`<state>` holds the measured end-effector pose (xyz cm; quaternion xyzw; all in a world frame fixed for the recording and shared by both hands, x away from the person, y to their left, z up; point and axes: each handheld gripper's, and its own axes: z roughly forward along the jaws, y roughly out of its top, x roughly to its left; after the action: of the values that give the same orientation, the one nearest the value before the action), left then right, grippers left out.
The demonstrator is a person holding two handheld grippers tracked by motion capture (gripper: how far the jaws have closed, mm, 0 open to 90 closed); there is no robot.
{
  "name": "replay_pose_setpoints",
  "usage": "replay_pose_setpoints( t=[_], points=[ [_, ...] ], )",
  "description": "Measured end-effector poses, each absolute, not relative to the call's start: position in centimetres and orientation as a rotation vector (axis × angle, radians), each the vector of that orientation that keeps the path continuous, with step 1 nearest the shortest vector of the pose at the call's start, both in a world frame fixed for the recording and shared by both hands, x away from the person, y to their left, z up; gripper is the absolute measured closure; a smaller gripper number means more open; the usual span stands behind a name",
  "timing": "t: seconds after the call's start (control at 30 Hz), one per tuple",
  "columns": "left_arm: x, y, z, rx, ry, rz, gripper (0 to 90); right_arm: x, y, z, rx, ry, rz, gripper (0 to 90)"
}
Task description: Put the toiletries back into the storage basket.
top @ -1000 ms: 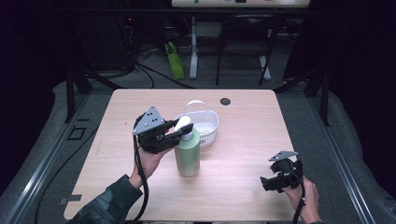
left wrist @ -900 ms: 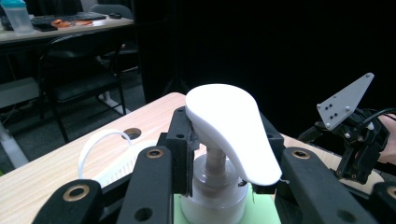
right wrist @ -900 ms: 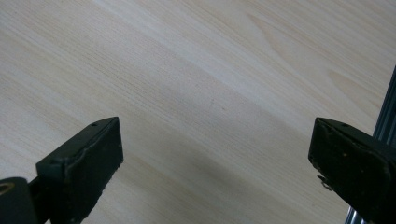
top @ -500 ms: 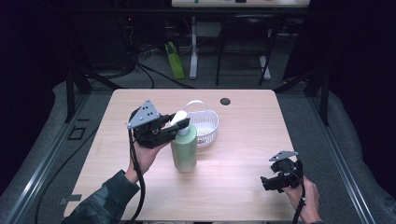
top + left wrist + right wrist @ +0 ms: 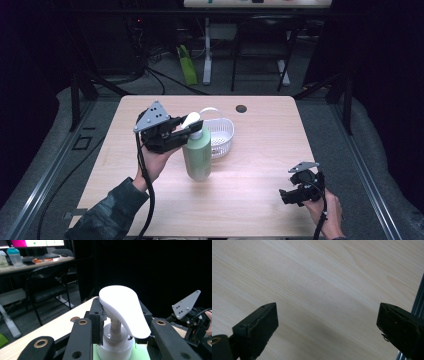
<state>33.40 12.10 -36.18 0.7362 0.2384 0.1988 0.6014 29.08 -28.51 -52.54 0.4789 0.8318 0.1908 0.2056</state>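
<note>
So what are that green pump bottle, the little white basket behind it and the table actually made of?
The green pump bottle looks like matte plastic, with an even pale green body; its white pump head is smooth and faintly glossy. The white basket seems moulded plastic, judging by its perforated walls and thin looped handle. The table shows light wood grain, though it may be laminate rather than solid wood.

Hand-held gripper [image 5: 327,332] jaws wide above table [image 5: 319,280]
</note>
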Motion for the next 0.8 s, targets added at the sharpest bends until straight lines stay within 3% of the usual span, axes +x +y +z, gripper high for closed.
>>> replay_pose_setpoints(
  t=[0.8],
  points=[
    [33.8, 11.5, -33.8, 1.691, 0.519, 0.493, 67.1, 29.1, -28.6, -52.6, 1.34, 2.311, 0.525, 3.3]
  ],
)
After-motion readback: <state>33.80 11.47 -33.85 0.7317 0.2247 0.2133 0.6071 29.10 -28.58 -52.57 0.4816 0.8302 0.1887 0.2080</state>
